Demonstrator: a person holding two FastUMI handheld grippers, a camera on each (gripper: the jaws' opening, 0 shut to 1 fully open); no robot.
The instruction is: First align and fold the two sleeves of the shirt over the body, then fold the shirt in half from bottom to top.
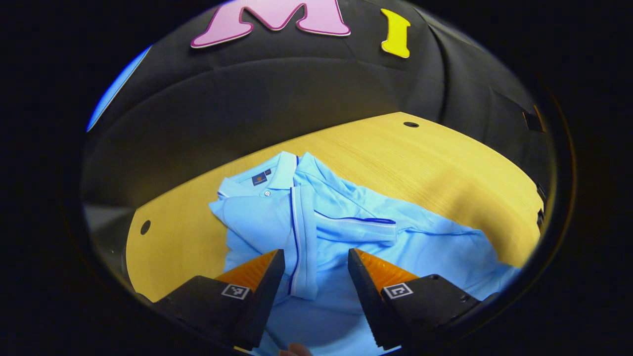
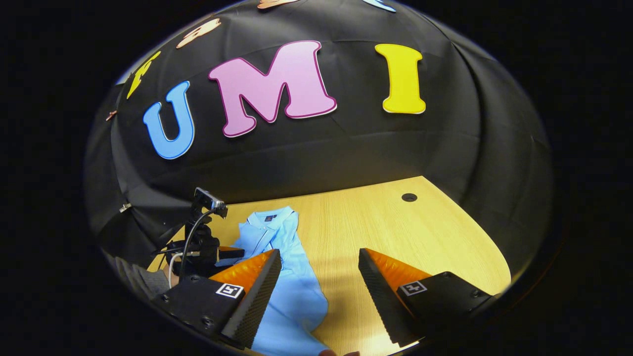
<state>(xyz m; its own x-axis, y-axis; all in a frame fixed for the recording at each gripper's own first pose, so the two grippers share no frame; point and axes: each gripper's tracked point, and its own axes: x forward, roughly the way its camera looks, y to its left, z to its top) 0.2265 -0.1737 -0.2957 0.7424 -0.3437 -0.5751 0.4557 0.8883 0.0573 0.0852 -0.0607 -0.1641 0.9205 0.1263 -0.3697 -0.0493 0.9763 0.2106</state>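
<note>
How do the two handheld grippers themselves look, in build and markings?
In both views the left gripper and the right gripper look alike: two wedge-shaped fingers with ribbed inner faces, each on a black block carrying a small square black-and-white marker. In the right gripper view the fingers' edges look finely textured.

In the left gripper view the shirt runs off the lower edge and lower right of the frame, so its hem cannot be seen; the left gripper fingers cover parts of its body at the bottom; the collar label is too small to read; in the right gripper view the shirt's left side is hidden behind the other gripper.
</note>
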